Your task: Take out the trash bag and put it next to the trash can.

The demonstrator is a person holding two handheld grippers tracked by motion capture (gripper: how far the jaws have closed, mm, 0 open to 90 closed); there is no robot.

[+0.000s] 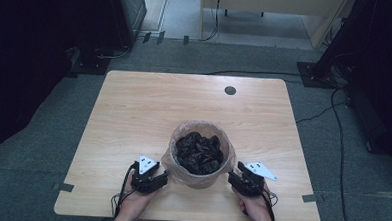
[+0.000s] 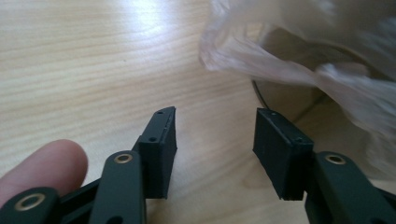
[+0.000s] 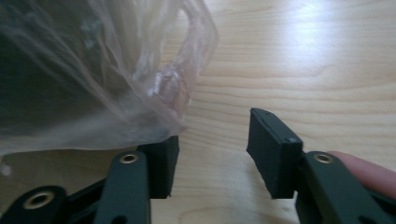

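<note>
Both grippers, left gripper (image 1: 162, 179) and right gripper (image 1: 232, 178), flank the lined bin (image 1: 199, 178), jaws apart, empty.

High view looks down — both close tongs views share the bin liner (image 2: 299, 60).

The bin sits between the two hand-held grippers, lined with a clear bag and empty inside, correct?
Not quite. The bin does sit between the left hand-held gripper and right hand-held gripper, lined with a clear bag, but it is not empty: the high view shows crumpled black material filling it.
</note>
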